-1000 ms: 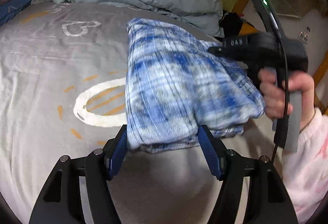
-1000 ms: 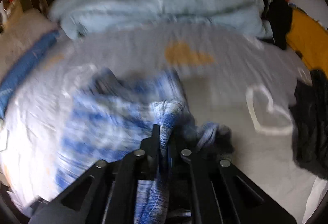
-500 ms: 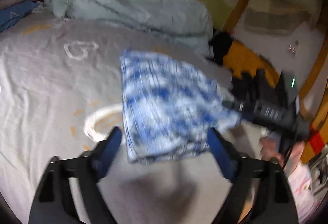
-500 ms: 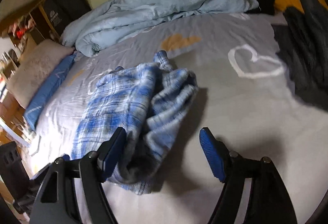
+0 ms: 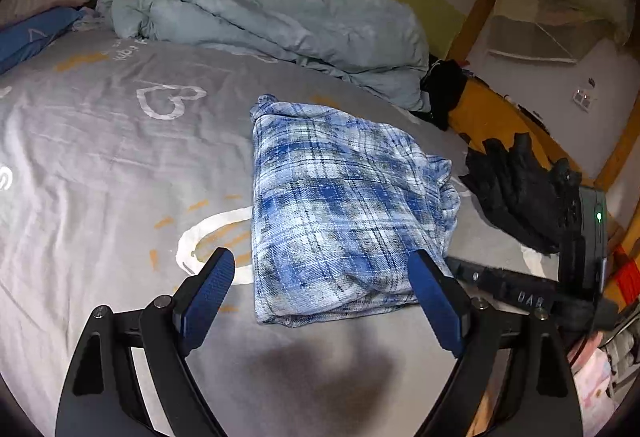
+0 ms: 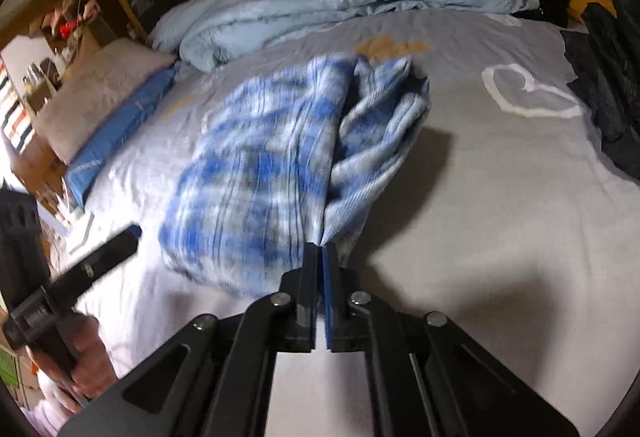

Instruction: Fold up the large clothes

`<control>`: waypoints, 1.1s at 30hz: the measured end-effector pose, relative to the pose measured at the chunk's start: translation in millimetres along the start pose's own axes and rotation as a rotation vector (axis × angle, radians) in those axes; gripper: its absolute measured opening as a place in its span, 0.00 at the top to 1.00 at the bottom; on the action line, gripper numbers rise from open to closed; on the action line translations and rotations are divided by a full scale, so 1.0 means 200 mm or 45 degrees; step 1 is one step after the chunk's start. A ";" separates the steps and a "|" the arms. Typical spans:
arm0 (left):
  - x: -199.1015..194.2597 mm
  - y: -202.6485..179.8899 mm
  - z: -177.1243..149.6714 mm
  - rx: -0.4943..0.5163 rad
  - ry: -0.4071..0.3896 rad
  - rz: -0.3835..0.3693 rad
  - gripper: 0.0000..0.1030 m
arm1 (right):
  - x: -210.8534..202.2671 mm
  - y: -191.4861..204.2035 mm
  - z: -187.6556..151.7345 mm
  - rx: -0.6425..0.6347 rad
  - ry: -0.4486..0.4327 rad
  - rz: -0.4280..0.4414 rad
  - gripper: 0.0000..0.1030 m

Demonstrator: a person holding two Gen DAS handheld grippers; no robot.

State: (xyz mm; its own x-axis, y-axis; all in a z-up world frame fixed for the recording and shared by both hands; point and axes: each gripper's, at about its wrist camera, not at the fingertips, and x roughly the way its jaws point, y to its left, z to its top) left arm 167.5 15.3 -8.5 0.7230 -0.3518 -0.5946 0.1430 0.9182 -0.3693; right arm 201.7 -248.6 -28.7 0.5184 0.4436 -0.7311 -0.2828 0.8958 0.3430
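Right wrist view showed my right gripper (image 6: 321, 253) pressed together, its blue pads pinching the near edge of the blue-and-white plaid flannel garment (image 6: 272, 161), right where its two folded layers met. In the left wrist view my left gripper (image 5: 320, 285) hung spread wide above the garment's near edge, holding nothing. The garment lay as a folded bundle mid-bed on the grey printed bedsheet (image 5: 100, 157), well short of the rumpled pale-blue duvet (image 5: 260, 17) along the far edge and apart from the dark clothes (image 5: 520, 189) toward the right edge. To do this step well, I judged I should keep every layer in the pinch, draw the edge low and level, and square it up without dragging the bundle across the sheet.
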 end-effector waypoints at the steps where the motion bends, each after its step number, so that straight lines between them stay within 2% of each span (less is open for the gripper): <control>1: 0.00 0.00 0.00 0.006 0.002 0.014 0.15 | 0.01 0.00 -0.02 -0.003 0.004 -0.002 1.00; 7: 0.01 0.00 -0.01 0.018 0.006 0.037 0.15 | -0.03 -0.01 -0.02 -0.010 -0.082 -0.091 0.97; 9: 0.00 0.00 -0.01 0.022 -0.002 0.048 0.15 | -0.05 -0.01 -0.02 -0.009 -0.116 -0.152 0.74; 13: -0.01 0.00 0.01 0.032 -0.010 0.040 0.15 | -0.10 -0.05 0.00 0.014 -0.145 -0.171 0.61; 15: -0.01 0.00 0.03 0.024 -0.013 0.030 0.15 | -0.14 -0.08 0.02 0.069 -0.190 -0.156 0.40; 17: 0.01 0.01 0.07 -0.008 -0.002 0.011 0.10 | -0.18 -0.12 0.06 0.144 -0.255 -0.126 0.29; 18: 0.03 0.02 0.10 -0.031 0.013 -0.019 0.04 | -0.18 -0.12 0.09 0.170 -0.263 -0.107 0.23; 20: 0.10 0.06 0.16 -0.102 0.059 -0.092 0.02 | -0.16 -0.14 0.13 0.224 -0.255 -0.045 0.20; 25: 0.36 0.21 0.21 -0.357 0.216 -0.190 0.05 | 0.03 -0.15 0.18 0.276 -0.139 0.048 0.20; 26: 0.41 0.24 0.20 -0.394 0.249 -0.221 0.08 | 0.08 -0.16 0.17 0.287 -0.103 0.068 0.20; 27: 0.46 0.26 0.19 -0.418 0.280 -0.252 0.17 | 0.14 -0.18 0.17 0.305 -0.068 0.104 0.21; 28: 0.51 0.28 0.18 -0.455 0.316 -0.286 0.21 | 0.19 -0.19 0.16 0.322 -0.040 0.160 0.23; 29: 0.53 0.29 0.16 -0.478 0.310 -0.306 0.26 | 0.24 -0.20 0.16 0.349 -0.022 0.222 0.32; 30: 0.53 0.29 0.16 -0.470 0.297 -0.316 0.36 | 0.26 -0.21 0.15 0.370 -0.012 0.275 0.49; 31: 0.52 0.27 0.16 -0.441 0.286 -0.322 0.48 | 0.28 -0.23 0.16 0.398 0.002 0.340 0.54; 33: 0.47 0.20 0.19 -0.339 0.237 -0.322 0.58 | 0.28 -0.23 0.19 0.416 -0.006 0.364 0.64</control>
State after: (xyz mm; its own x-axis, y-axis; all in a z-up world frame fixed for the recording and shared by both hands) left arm 265.9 26.6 -52.4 0.5493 -0.6096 -0.5715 0.1030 0.7281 -0.6776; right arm 274.0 -263.8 -63.3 0.4600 0.6749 -0.5770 -0.1460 0.6985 0.7006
